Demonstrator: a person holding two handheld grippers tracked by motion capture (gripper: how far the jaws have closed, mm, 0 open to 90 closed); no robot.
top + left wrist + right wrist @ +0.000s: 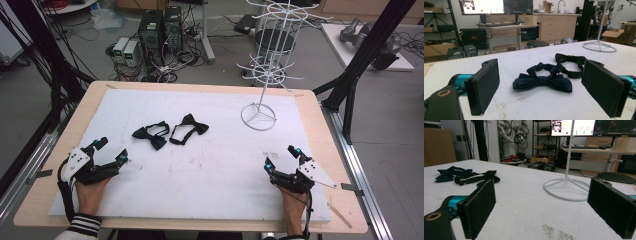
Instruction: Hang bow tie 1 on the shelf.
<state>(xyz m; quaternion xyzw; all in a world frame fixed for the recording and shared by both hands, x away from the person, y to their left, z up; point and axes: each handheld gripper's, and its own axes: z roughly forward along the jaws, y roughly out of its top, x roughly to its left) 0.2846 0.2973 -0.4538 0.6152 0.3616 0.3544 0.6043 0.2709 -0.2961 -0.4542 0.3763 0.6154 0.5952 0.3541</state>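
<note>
The white-covered table carries two bow ties left of centre and a wire rack upper right. Both hand-held grippers rest wide, empty; hanging apparently unstarted.

Bow ties: two bow ties and, soft dark cloth, a little shiny on the folds.
Table cover: white sheet, matt and a bit rough, like foam or felt, with small dirty marks.
Table edge: light wood, smooth.
Stand: white wire rack, thin metal, smooth painted coat.
Gripper pads: black pads, matt and grainy.
Gripper parts: hard black plastic with shiny blue-green metal.
</note>
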